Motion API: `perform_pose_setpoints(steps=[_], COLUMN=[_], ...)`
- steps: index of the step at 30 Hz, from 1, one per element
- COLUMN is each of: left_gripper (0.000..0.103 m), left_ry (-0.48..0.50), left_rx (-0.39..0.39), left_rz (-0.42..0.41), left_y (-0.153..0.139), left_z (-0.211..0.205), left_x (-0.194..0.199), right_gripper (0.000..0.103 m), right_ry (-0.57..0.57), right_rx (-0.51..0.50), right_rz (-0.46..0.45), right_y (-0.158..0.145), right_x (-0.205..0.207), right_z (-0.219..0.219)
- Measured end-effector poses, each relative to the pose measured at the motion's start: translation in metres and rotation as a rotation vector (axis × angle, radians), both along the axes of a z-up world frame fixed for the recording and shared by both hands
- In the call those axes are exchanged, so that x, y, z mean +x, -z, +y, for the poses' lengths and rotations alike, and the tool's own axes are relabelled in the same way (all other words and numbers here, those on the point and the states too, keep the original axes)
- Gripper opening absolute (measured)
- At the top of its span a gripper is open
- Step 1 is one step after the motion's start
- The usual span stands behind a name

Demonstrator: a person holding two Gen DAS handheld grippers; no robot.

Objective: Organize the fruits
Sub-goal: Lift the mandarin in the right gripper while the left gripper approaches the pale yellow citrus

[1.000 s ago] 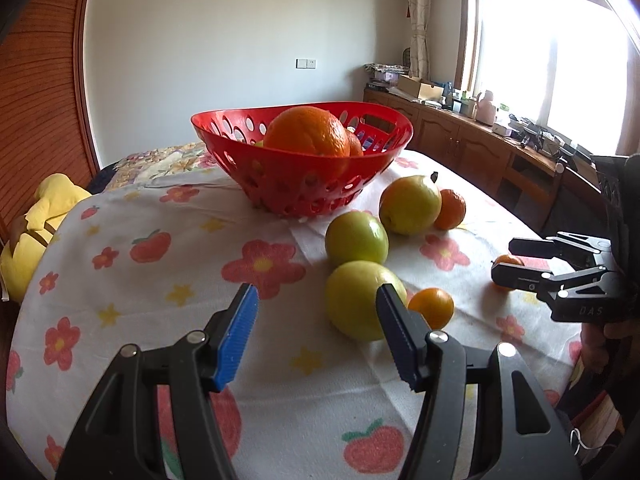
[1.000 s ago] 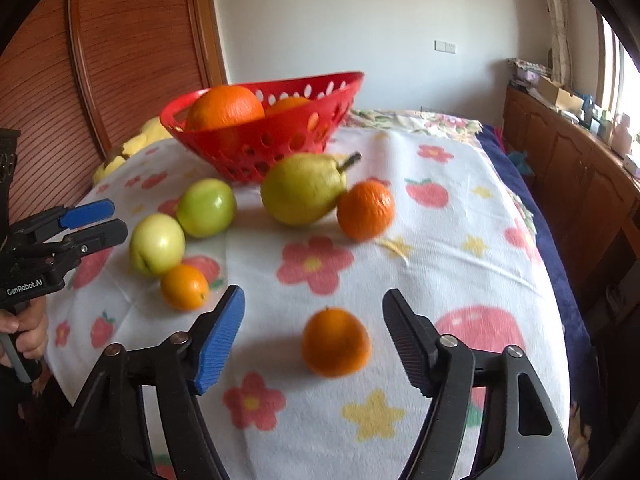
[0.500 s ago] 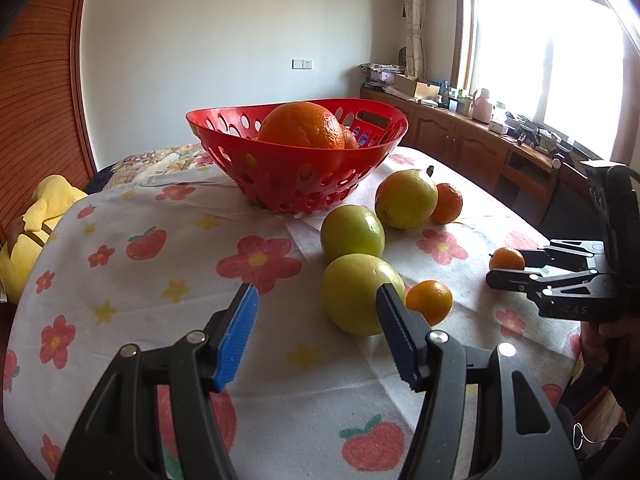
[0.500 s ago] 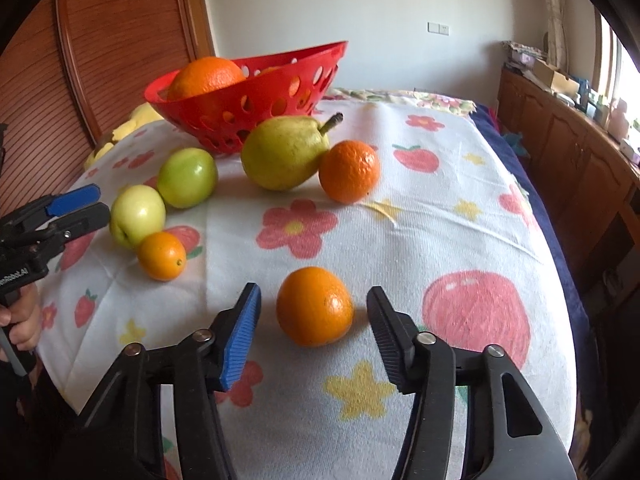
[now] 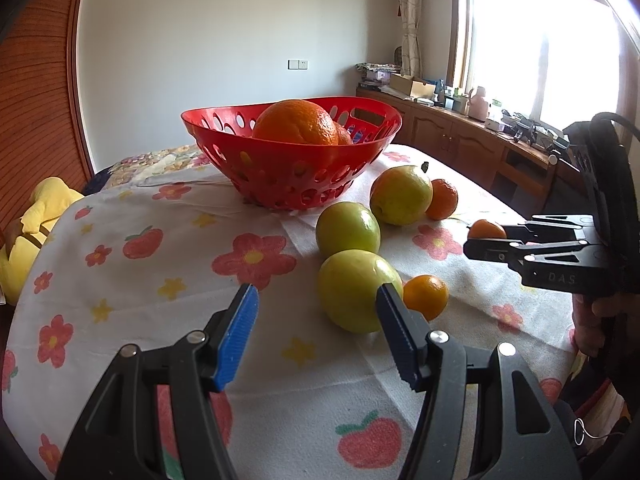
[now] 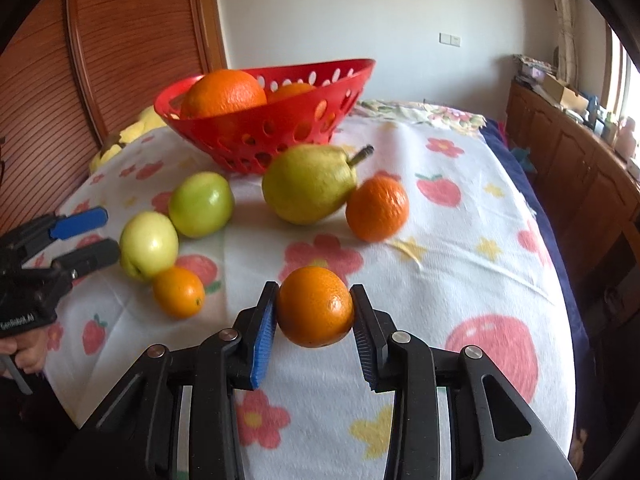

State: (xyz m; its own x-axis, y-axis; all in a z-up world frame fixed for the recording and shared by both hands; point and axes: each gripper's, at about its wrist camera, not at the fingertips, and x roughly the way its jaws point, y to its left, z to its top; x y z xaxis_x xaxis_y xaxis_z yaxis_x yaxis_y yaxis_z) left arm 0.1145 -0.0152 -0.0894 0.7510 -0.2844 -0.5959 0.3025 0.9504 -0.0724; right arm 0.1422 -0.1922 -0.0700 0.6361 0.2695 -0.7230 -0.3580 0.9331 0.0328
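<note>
My right gripper [image 6: 315, 320] has its jaws closing tight on a small orange [image 6: 312, 300], both pads pressing its sides just over the flowered tablecloth [image 6: 460, 280]. In the left wrist view that gripper [image 5: 486, 240] holds the orange [image 5: 486, 230] at the right. My left gripper [image 5: 316, 300] stands open with nothing between its fingers, a green apple [image 5: 356, 290] just beyond its right finger. A red basket [image 6: 280, 136] with a large orange [image 6: 224, 94] stands at the back. Another green apple [image 6: 200, 204], a pear [image 6: 308, 184], a mandarin [image 6: 376, 208] and a small orange [image 6: 178, 292] lie loose.
A yellow plush toy [image 5: 28, 232] sits off the table's left edge by a wooden panel wall [image 6: 132, 52]. Wooden cabinets [image 5: 460, 144] with clutter run under the window at the right. The cloth drops off at the right edge [image 6: 560, 280].
The right gripper moved forward around the small orange and shut on it. The left gripper kept still and open.
</note>
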Motion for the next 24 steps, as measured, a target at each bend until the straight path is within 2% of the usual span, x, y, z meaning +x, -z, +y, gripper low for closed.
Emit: perform_pose_setpoints(steps=[11,18,24], left_gripper=[0.063,0.063,0.063], left_ry=[0.006,0.019,0.023], left_rx=[0.008,-0.032,-0.014], left_rz=[0.012,0.044,0.055], left_y=[-0.001,-0.01,-0.017], left_z=[-0.003,-0.009,-0.02], left_x=[0.002,0.01,0.021], right_gripper=[0.035,0.035,0.035], right_ry=[0.002,-0.008,-0.013], right_rx=[0.025,0.011,0.007], right_rz=[-0.002,-0.009,-0.011], right_y=[0.007,0.009,0.01], right_x=[0.005,0.004,0.004], right_z=[-0.006,-0.001,0.002])
